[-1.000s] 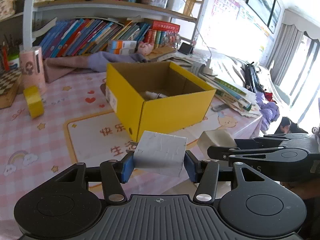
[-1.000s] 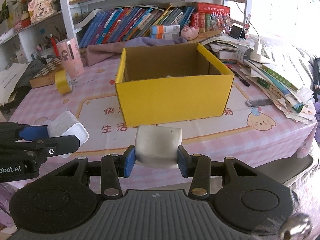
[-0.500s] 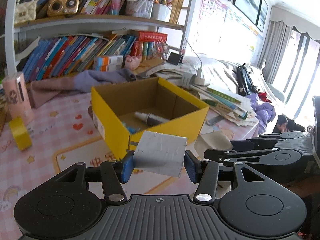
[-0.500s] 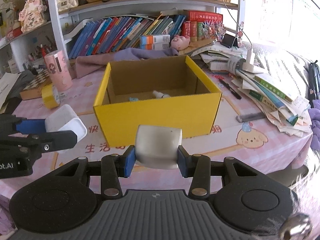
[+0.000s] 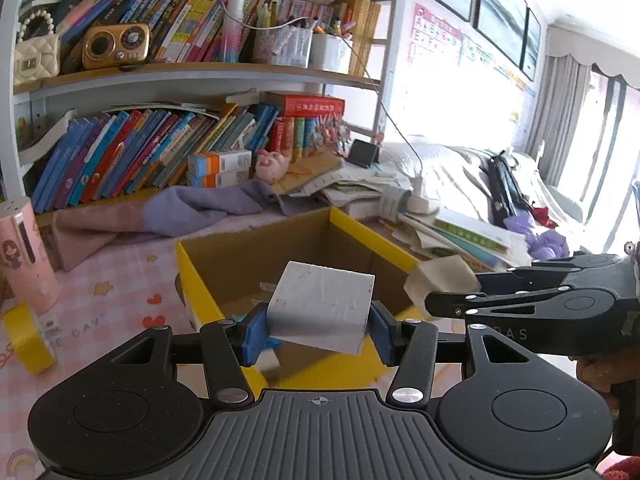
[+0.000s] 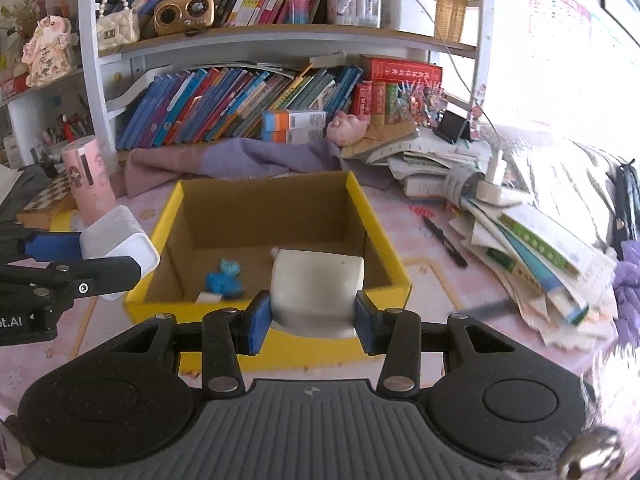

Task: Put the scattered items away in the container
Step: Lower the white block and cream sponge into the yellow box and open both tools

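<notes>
Many books (image 6: 240, 100) crowd shelves behind the pink checked tablecloth (image 5: 116, 300).

Yellow box (image 6: 384, 240), brown inside; pink patterned tablecloth (image 5: 120, 280).

Two matching handheld rigs, all black. On the left gripper (image 5: 318, 334): ribbed grey-black housing at bottom centre with a small crosshair mark, round discs lower left and lower right, silver pivot screws, blue pads (image 5: 254, 334). Same build on the right gripper (image 6: 308, 320), white lettering along its side at right of the left view.
</notes>
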Demonstrator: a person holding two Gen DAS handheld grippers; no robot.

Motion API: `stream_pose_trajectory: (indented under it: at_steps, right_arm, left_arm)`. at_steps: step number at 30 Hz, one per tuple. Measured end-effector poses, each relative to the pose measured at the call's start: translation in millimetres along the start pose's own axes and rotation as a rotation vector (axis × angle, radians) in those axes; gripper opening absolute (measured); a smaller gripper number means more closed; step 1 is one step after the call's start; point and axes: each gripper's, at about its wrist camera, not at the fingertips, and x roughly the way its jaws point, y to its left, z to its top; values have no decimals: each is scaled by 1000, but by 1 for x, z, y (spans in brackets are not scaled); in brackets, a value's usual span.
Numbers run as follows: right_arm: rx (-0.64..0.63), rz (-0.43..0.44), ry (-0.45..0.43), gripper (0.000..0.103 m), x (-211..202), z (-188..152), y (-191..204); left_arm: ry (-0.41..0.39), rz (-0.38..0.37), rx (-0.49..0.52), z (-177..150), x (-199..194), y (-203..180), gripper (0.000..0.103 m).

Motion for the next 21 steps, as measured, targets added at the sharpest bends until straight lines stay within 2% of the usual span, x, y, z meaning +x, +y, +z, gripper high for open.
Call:
stream_pose_trajectory:
  at_steps: [10,21]
  right_arm:
    - [-93,83,-4,41,58,47,-22]
    - [-197,193,98,41,126,62,-28]
  left_arm:
    - [21,92,-39,19,58,7,52]
    - [144,171,-68,11,106,15,52]
